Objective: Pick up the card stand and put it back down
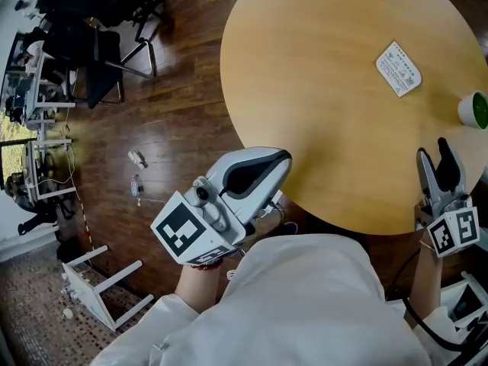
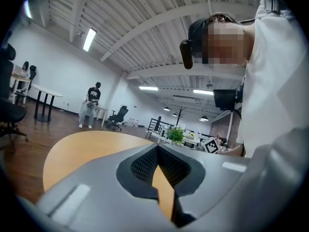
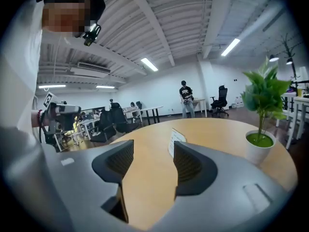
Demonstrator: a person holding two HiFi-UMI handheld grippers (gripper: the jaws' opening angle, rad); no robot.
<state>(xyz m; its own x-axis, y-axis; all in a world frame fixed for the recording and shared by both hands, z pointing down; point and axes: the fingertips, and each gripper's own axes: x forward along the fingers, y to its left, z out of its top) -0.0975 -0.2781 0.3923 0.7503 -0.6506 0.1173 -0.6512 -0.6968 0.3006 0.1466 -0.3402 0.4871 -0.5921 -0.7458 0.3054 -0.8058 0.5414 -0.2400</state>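
Note:
The card stand [image 1: 398, 69], a small white printed card, stands on the far right part of the round wooden table [image 1: 320, 90]. In the right gripper view the card stand [image 3: 175, 140] is upright, well beyond the jaws. My right gripper [image 1: 435, 152] hovers over the table's near right edge, open, with nothing between its jaws [image 3: 153, 151]. My left gripper [image 1: 278, 162] is at the table's near left edge, away from the stand. Its pads meet at the tips, so the left gripper [image 2: 158, 151] is shut and empty.
A white pot with a green plant [image 1: 474, 110] stands at the table's right edge, near my right gripper. Office chairs [image 1: 114, 29] and an overturned white stool [image 1: 103, 284] are on the dark wood floor at the left. A person [image 3: 186, 98] stands far off.

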